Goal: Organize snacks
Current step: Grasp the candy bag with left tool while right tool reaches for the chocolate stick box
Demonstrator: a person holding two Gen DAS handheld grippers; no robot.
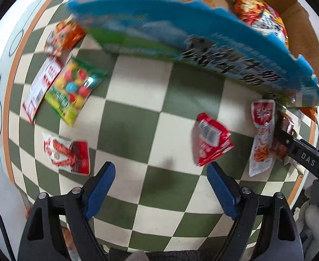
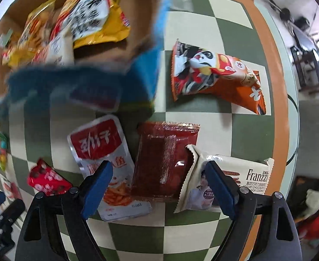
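Two claws hang over a desk (image 1: 137, 113) covered in a green-and-cream checkered cloth, both pointing down at it. The left claw (image 1: 161, 187) stands spread, with only bare cloth between its blue pads. At about one o'clock from it, just off its right pad, lies a small red snack packet (image 1: 211, 139), and past that, at two o'clock, a white-and-red fish snack sachet (image 1: 261, 137). At ten o'clock sits a red-and-white crab-print packet (image 1: 67, 154); further out the same way lie a clear bag of coloured candy balls (image 1: 75, 89), a red-and-white packet (image 1: 43, 82) tucked partly under it, and an orange packet (image 1: 65, 33) at eleven o'clock. At twelve o'clock stands a cardboard box with a blue printed outside (image 1: 181, 34), holding yellow and orange snack bags.

The right claw (image 2: 158, 187) is also spread, gripping nothing, and hovers over a dark red translucent sachet (image 2: 166, 158) that lies flat at twelve o'clock between its pads. The left pad overlaps the fish snack sachet (image 2: 98, 145) in the view, and the right pad overlaps a cream Franzzi cookie packet (image 2: 250, 178); whether either pad touches its packet I cannot tell. An orange snack bag with a panda (image 2: 213, 74) lies well apart at one o'clock. The box (image 2: 142, 80) is at eleven o'clock, with a yellow snack bag (image 2: 94, 15) and others inside. The small red packet (image 2: 48, 178) lies at nine o'clock.
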